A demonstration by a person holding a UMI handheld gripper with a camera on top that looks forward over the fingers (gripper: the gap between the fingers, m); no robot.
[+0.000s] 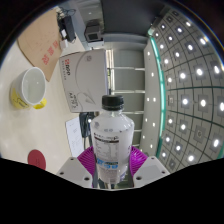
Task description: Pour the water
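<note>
The gripper (pixel 110 162) is clamping a capped water bottle (pixel 109 140) between its jaws; the yellow cup (pixel 28 92) is sitting well beyond them, so tilting early risks spilling.

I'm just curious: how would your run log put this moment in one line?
gripper: shut on bottle | bottle: upright, capped | cup: beyond, apart

a bottle (pixel 110 140) is held upright between the fingers of the gripper (pixel 111 160), both pads pressed against it. a cup (pixel 29 89) is set on the table (pixel 55 125) to the left, well apart from the bottle. a box (pixel 82 78) is placed beyond the bottle, right of the cup.
</note>
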